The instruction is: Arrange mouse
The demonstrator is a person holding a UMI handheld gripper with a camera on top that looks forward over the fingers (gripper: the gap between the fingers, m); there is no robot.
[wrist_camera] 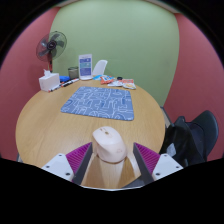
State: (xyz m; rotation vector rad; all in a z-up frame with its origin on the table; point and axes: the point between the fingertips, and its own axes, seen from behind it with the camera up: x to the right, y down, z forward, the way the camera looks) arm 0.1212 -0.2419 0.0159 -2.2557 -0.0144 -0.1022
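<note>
- one mouse (108, 143)
- one mouse mat (98, 102)
- one round table (40, 125)
- one fan (51, 45)
- one chair (196, 137)
- one gripper (108, 160), two fingers

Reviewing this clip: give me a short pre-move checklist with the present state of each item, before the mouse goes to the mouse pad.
1. Mouse sits between the fingers: ok.
2. Both pads press on the mouse: ok, no gap shows at either side.
3. Mouse is clear of the table: cannot tell, its underside is hidden.
4. Blue mouse pad lies flat on the table beyond the fingers, with nothing on it: ok.
5. Path from the gripper to the mouse pad is bare table: ok.
6. The fan and the white boxes stand at the far edge, beyond the mouse pad: ok.
</note>
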